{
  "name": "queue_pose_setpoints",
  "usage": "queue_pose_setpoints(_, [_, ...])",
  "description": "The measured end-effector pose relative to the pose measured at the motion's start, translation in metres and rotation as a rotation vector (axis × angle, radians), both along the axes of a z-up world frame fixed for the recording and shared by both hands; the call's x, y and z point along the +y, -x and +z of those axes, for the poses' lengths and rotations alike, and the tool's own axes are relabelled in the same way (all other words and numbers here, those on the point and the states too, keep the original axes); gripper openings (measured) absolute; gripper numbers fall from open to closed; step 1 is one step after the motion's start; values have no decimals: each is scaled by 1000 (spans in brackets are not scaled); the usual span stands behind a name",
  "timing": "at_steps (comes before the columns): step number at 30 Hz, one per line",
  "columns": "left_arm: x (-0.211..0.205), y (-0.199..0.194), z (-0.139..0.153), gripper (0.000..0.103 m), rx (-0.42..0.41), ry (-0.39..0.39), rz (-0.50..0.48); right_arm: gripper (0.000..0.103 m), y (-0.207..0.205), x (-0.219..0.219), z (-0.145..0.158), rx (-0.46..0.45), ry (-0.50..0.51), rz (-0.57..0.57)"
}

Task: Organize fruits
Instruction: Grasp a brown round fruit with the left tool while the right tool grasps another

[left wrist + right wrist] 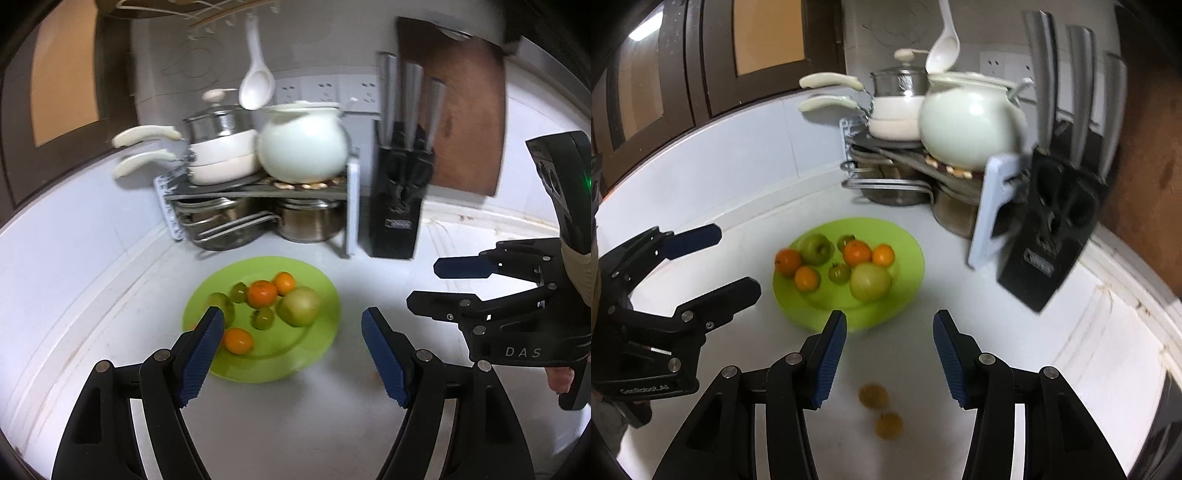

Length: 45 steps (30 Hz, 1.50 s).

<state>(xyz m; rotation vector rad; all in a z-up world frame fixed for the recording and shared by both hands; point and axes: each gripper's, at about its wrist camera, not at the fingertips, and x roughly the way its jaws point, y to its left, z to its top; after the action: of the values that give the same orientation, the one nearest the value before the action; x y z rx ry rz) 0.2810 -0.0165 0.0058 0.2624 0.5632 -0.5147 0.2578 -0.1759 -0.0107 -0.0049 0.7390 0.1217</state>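
A lime-green plate [905, 295] [317, 354] rests on the white counter and carries several fruits: small oranges [857, 253], a green apple [812, 249], a large pale green fruit [870, 282] [299, 305] and little green ones [839, 273]. Two small brownish fruits [873, 396] lie blurred on the counter on the near side of the plate, under my right gripper [889, 319]. That gripper is open and empty, just short of the plate's near rim. My left gripper [293, 317] [738, 260] is open wide over the plate's near edge and grips nothing. The right gripper [424, 284] shows beside it.
Behind the plate a metal rack [258, 190] bears white pans [218, 155] and a round white pot [303, 147], with steel pots underneath. A black knife block [400, 199] and a wooden board [465, 110] stand at the right. A white ladle [256, 81] hangs above.
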Motion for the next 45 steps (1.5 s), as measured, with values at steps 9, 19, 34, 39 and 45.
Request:
queue_pose_setpoints(9, [-17, 10, -31, 76, 42, -50, -136, 50, 21, -4, -29, 90, 17, -21])
queue_pose_setpoints(19, [-37, 1, -70, 76, 104, -125, -281, 50, 24, -4, -64, 193, 19, -41])
queue_pose_setpoints(34, [-67, -10, -103, 62, 152, -176, -440, 50, 24, -7, -92, 288, 11, -61])
queue_pose_setpoints(39, [-73, -14, -107, 53, 171, -171, -448, 50, 23, -7, -94, 288, -10, -58])
queue_pose_setpoints(45, [-73, -15, -110, 28, 211, -157, -443, 49, 16, -5, -98, 290, -21, -40])
